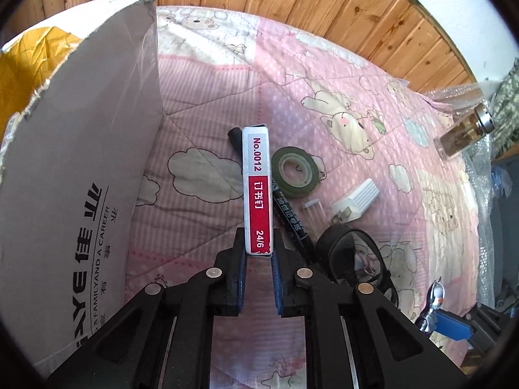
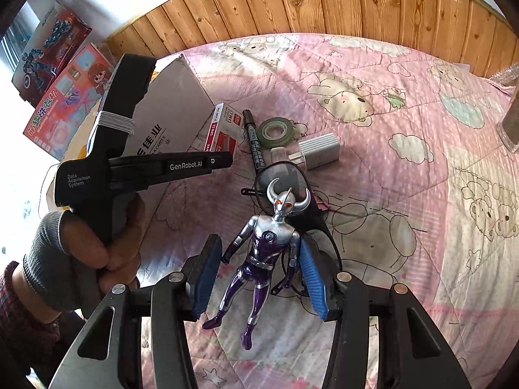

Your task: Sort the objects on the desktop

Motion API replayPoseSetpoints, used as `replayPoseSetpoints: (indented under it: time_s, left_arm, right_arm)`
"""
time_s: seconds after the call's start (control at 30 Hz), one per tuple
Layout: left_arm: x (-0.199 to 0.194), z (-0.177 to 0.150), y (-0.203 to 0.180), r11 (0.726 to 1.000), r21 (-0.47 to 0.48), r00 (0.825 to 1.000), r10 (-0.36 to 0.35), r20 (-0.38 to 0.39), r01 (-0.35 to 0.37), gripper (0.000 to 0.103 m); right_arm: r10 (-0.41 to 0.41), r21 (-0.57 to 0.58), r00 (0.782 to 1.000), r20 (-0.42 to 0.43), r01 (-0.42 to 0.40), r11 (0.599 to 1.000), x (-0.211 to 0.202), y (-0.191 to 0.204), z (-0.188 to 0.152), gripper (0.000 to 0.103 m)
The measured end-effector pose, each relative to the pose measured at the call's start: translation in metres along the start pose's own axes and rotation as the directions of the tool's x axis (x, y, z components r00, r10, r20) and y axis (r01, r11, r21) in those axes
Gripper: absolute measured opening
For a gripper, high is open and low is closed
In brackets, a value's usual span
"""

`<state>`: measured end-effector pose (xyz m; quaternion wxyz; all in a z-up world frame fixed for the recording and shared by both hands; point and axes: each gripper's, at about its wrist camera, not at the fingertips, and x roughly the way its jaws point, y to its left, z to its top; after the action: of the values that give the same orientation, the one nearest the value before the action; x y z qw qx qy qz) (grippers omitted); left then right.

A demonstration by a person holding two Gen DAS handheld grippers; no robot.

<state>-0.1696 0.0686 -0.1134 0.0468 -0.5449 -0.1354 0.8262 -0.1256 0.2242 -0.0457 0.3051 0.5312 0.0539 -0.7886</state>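
Left gripper (image 1: 259, 253) pinches staple box (image 1: 257, 188) by near end only: may pivot, slip onto quilt (image 1: 201, 103). Right gripper (image 2: 256, 278) wide around toy figure (image 2: 262, 253): closing could snag glasses (image 2: 282, 175) beneath.

I log 1 pink bear-print quilt (image 1: 201, 103), 1 wood-plank wall (image 2: 324, 0) behind its far edge, and 2 toy boxes (image 2: 61, 74) beyond its left edge.

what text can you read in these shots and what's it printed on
"No.0012", "订书钉", "24/6": staple box in the left claw.
"A FAMILY AND A CAREER", "佳业": cardboard box.
"GenRobot.AI", "Data Acquisition System": left claw body, seen in the right wrist view.
Marker pen print: too small to read.
Pink toy box lettering: blurred.
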Motion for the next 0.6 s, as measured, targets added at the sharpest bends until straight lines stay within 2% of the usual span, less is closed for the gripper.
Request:
replayPoseSetpoints:
  time_s: [0.6]
  left_arm:
    - [-0.076, -0.021, -0.015, 0.998, 0.043, 0.99, 0.034, 0.139, -0.041, 0.014]
  right_arm:
    - [-0.01, -0.054, 0.996, 0.091, 0.015, 0.998, -0.024, 0.031, 0.009, 0.05]
